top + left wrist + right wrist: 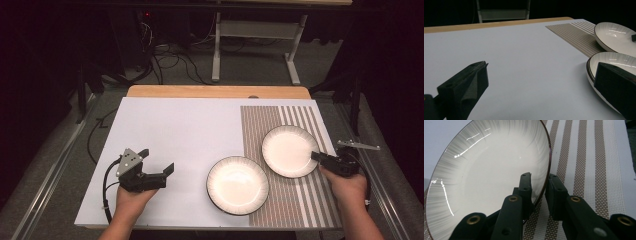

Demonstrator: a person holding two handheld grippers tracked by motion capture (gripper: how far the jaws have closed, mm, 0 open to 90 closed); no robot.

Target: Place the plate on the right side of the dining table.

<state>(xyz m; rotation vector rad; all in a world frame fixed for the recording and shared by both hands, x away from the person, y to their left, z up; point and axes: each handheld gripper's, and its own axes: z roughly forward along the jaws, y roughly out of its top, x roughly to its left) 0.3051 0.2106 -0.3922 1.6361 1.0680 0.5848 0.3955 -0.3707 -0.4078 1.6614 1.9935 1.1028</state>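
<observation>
The right gripper (537, 187) is straddling the rim of the far plate (290, 151): one jaw is lying over the glazed inner face, the other is standing outside the edge above the striped placemat (584, 157). A narrow gap is showing between the outer jaw and the rim, so the jaws are bracketing the plate and not yet clamping it. This plate is resting on the placemat at the right side of the table (170, 135), with its near edge facing the person's right hand (347, 187).

The left gripper (157, 172) is hovering over bare table with its jaws spread wide and nothing between them; the near plate (237, 185) is sitting just beside it, half on the placemat.

Handling judgement: the far plate is looking like glazed ceramic, so it is probably stiff, fairly heavy, slippery and liable to chip or break. The rim is the only workable hold. A single-edge pinch is likely to let the plate droop or slide, so a firm, deep bite and a low, slow lift are advisable.
</observation>
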